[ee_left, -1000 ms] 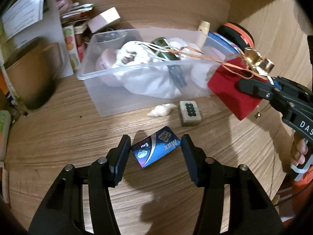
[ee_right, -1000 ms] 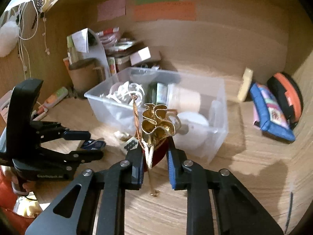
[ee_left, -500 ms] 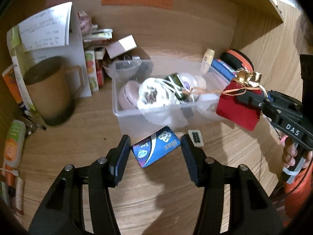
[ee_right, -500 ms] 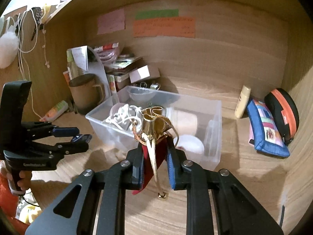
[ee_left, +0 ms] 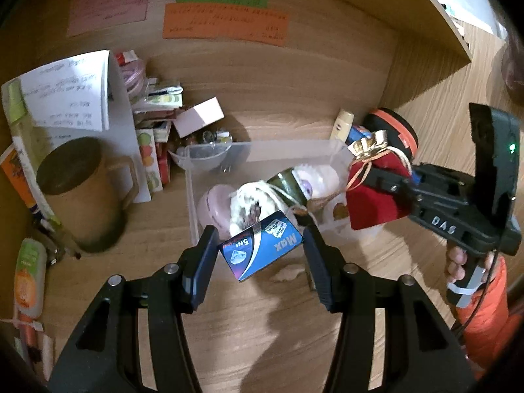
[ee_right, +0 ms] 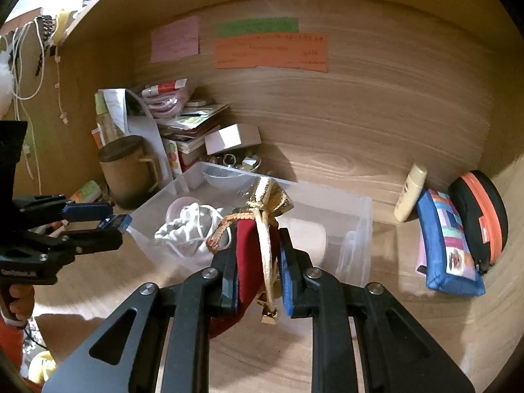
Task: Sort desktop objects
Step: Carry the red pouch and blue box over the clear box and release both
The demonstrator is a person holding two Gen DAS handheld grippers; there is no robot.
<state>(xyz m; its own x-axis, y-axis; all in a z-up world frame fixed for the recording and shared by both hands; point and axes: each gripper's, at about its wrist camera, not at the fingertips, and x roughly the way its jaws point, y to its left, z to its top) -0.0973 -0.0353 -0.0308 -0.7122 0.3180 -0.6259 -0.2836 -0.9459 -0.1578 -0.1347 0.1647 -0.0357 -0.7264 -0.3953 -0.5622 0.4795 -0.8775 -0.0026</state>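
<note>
My left gripper (ee_left: 260,250) is shut on a small blue box (ee_left: 262,249) marked "Max" and holds it in the air in front of the clear plastic bin (ee_left: 191,203). My right gripper (ee_right: 257,257) is shut on a red velvet pouch (ee_right: 250,262) with a gold top and ribbon, held above the bin's near side (ee_right: 357,249). In the left wrist view the pouch (ee_left: 376,196) and right gripper (ee_left: 383,177) hang at the bin's right end. The bin holds a white cord bundle (ee_right: 183,229), a pink round case (ee_left: 213,208) and a dark green tube (ee_left: 288,183).
A brown mug (ee_left: 82,193) and papers stand left of the bin. A blue patchwork pouch (ee_right: 445,245), an orange-black case (ee_right: 481,216) and a cream tube (ee_right: 411,193) lean at the right. A small white item (ee_left: 288,271) lies on the desk before the bin.
Both grippers rose and pulled back with their loads. The left gripper lifted the blue box off the desk; the red pouch came up level with the bin's rim.
</note>
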